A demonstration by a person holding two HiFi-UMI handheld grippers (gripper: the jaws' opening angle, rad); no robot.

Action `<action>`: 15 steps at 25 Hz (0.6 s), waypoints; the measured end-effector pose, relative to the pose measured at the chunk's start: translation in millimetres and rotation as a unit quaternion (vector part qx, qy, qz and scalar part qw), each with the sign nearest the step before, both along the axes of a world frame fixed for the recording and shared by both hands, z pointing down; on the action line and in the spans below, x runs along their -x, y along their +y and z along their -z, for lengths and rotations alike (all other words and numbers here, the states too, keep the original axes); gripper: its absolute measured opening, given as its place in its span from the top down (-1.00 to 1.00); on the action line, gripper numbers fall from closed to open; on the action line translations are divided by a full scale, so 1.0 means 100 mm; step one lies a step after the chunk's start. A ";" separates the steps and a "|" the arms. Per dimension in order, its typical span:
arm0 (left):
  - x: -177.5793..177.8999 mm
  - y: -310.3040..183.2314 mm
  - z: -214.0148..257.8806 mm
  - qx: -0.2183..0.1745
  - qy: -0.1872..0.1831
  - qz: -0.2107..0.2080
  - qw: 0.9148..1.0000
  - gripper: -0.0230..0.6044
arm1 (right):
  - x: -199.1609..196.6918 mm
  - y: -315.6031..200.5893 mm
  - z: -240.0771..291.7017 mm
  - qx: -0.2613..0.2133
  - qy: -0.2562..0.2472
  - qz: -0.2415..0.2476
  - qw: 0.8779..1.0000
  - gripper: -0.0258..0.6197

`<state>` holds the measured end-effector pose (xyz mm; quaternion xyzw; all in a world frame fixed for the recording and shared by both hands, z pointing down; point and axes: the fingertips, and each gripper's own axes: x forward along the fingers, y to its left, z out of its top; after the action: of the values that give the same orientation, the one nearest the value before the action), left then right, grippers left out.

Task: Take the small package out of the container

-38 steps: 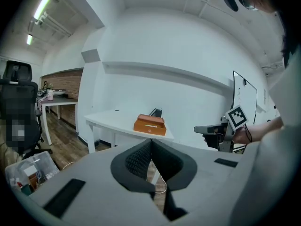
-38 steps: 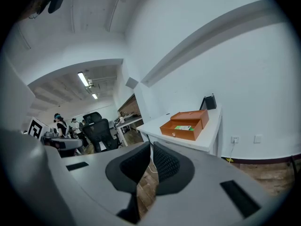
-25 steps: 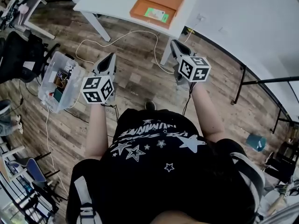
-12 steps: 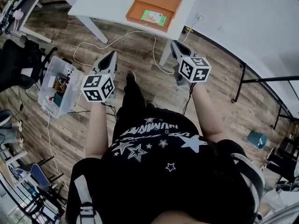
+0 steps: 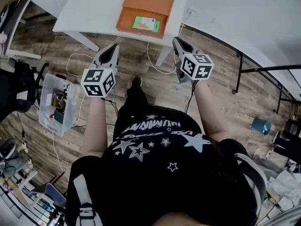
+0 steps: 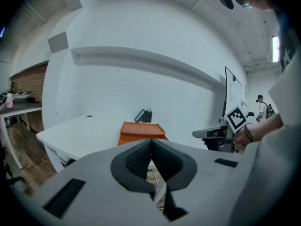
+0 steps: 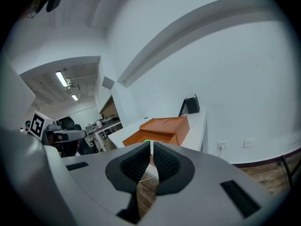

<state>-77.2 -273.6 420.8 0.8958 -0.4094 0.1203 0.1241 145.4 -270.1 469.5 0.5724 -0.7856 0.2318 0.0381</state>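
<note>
An open orange container [image 5: 145,12] lies on the white table [image 5: 94,6], lid folded back. Inside it sits a small green package [image 5: 146,24]. My left gripper [image 5: 114,48] hangs over the floor just short of the table's near edge, shut and empty. My right gripper [image 5: 176,40] is level with it by the table's right corner, also shut with nothing in it. In the left gripper view the container [image 6: 141,130] stands straight beyond the closed jaws [image 6: 151,142]. The right gripper view shows the container [image 7: 162,127] with a sliver of green package [image 7: 146,141] above its jaws [image 7: 151,144].
A clear plastic bin [image 5: 55,104] with small items stands on the wooden floor at left. A white cable [image 5: 155,62] loops around the table leg [image 5: 163,54]. A black device [image 7: 190,105] stands at the table's far edge. A teal cup [image 5: 260,125] sits at right.
The person has stepped toward the table, so the orange container and its package are nearer to both grippers. Both grippers stay shut and side by side.
</note>
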 end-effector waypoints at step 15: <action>-0.52 -1.36 -0.07 0.015 -0.028 -0.170 0.985 0.86 | -0.23 -0.85 0.03 0.025 0.025 -0.100 0.994 0.75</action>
<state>-25.4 -409.4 427.4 0.9468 -0.2522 0.1708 0.1039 168.0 -354.9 466.3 0.6526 -0.7172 0.2396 0.0481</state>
